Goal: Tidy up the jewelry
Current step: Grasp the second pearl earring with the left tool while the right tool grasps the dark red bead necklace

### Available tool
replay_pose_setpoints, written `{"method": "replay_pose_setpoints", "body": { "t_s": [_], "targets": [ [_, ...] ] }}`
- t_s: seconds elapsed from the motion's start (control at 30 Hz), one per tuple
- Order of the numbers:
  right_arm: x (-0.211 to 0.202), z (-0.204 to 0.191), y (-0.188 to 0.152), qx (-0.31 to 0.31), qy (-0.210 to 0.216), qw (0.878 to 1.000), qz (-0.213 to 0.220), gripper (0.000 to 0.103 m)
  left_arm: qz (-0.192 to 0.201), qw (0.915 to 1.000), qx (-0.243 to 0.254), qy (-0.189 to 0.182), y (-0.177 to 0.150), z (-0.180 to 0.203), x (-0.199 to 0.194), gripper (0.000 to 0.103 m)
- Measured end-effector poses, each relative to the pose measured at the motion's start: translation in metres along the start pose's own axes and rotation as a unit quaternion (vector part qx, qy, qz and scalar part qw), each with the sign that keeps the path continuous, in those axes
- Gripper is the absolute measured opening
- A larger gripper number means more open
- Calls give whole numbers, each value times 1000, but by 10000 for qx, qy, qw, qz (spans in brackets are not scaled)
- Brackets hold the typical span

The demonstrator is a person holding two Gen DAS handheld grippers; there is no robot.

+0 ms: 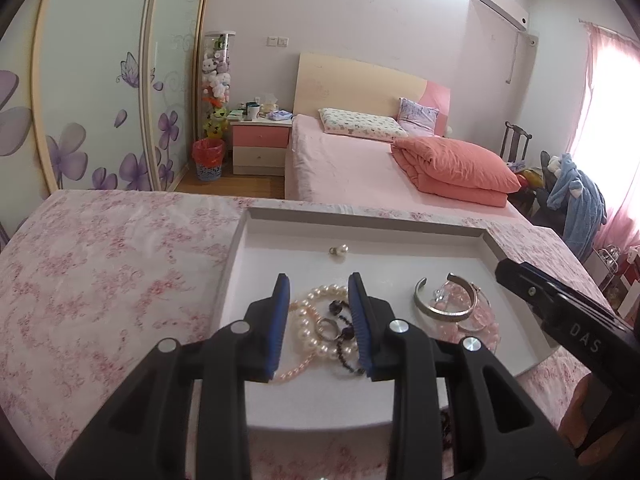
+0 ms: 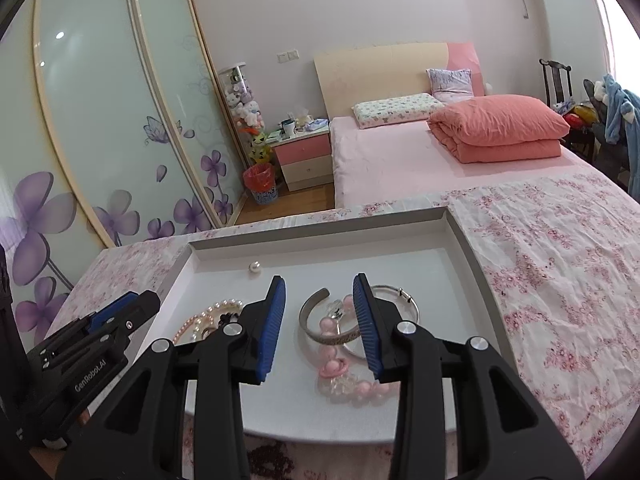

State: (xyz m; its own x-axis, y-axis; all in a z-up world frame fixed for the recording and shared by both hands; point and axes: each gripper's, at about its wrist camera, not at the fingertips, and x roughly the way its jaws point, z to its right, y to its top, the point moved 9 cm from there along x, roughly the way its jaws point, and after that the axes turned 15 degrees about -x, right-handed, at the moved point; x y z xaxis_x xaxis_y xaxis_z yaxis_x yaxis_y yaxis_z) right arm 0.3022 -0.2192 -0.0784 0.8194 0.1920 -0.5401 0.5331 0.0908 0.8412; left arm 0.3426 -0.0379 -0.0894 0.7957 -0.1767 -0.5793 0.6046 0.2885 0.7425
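Both claws hung open, gripping nothing; beneath the left gripper lay tangled pearl strands, beneath the right gripper the silver bangle. The white tray was unsorted; most work seemed to remain.

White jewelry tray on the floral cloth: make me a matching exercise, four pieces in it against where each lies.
Things:
1. lone round pearl earring
2. white pearl strand
3. open silver cuff bangle
4. pink bead bracelet

Places:
A. nearest the tray's front edge, right half
B. alone near the white tray's back wall
C. left half, tangled with dark beads and a ring
D. right half, lying over pink beads

Pairs: 1-B, 2-C, 3-D, 4-A
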Motion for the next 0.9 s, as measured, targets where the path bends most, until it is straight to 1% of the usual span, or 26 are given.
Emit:
{"method": "replay_pose_setpoints", "body": {
  "t_s": [0.13,0.2,0.3,0.33,0.43,0.57,0.6,0.63,0.8,0.83,0.9],
  "targets": [
    [-15,-8,-12,-207,80,9997,-81,37,-72,10000,14,51,-8,-12,-13,33],
    [-23,-12,-26,-322,148,9992,-196,37,-133,9999,28,101,-16,-22,-22,35],
    [-31,-21,-49,-408,355,9973,-499,37,-257,9996,53,130,-28,-34,-32,38],
    [-33,-24,-60,-467,417,9959,-659,37,-288,9994,83,153,-32,-39,-34,39],
    [-33,-31,-85,-625,560,9910,-1046,37,-417,9984,238,313,-45,-53,-39,41],
    [-27,-41,-105,-810,709,9839,-1423,37,-548,9973,264,423,-55,-68,-42,43],
    [-24,-45,-108,-894,701,9822,-1495,42,-568,9971,255,439,-56,-71,-43,45],
    [-24,-48,-111,-948,692,9814,-1523,51,-599,9970,232,442,-58,-74,-44,45],
    [-12,-64,-104,-1148,653,9798,-1500,73,-660,9966,163,464,-63,-83,-48,48],
    [-9,-65,-102,-1165,637,9797,-1506,75,-665,9966,143,465,-63,-83,-49,49],
    [-1,-69,-101,-1220,595,9781,-1581,75,-661,9967,117,458,-63,-84,-51,50]
  ]
}}
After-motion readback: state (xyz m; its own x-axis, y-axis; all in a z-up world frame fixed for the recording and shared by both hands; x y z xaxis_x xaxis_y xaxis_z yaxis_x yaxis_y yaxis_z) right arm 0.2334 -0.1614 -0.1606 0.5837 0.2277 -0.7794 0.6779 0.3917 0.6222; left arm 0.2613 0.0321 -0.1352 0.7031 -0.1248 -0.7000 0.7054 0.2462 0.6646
